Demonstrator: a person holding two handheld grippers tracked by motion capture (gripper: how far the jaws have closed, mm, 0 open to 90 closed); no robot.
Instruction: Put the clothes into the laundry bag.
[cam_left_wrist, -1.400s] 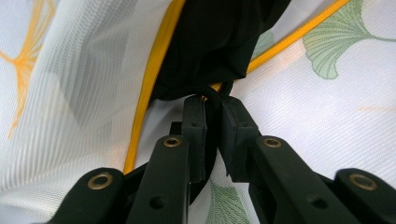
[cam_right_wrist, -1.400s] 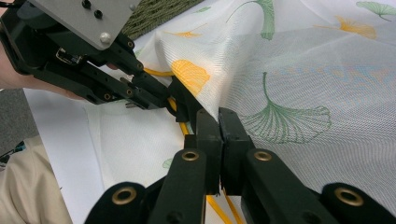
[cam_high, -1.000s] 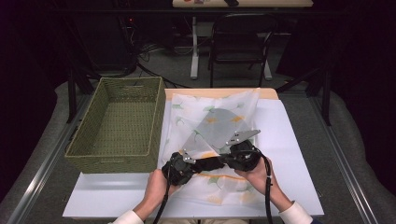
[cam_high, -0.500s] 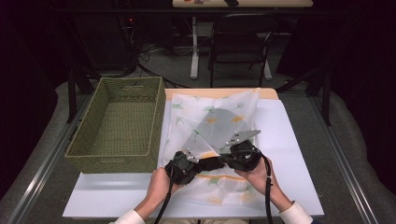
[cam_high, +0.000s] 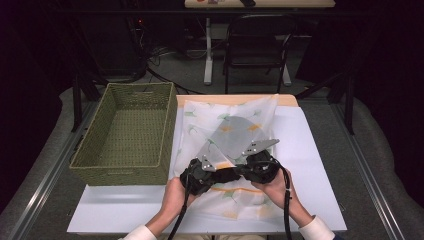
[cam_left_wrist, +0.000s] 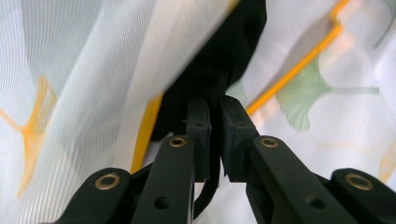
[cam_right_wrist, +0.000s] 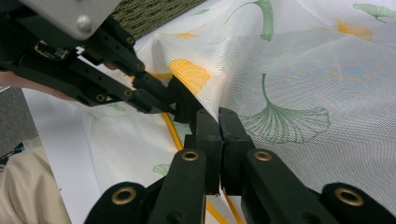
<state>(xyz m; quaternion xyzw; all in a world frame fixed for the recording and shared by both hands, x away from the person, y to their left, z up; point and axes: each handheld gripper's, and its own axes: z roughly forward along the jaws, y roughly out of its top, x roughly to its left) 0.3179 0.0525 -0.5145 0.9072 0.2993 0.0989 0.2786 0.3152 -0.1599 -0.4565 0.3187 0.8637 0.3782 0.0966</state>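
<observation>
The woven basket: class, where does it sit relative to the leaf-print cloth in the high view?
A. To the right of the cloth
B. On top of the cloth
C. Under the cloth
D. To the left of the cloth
D: the basket stands at the left of the table, beside the left edge of the cloth.

You had the cloth (cam_high: 227, 130) spread at the table's (cam_high: 320, 165) centre, the basket (cam_high: 125, 135) just beside it at nine o'clock. Your left gripper (cam_high: 220, 175) and right gripper (cam_high: 239, 173) met at the cloth's six o'clock, over its near part. A chair (cam_high: 255, 45) stood beyond at twelve.
</observation>
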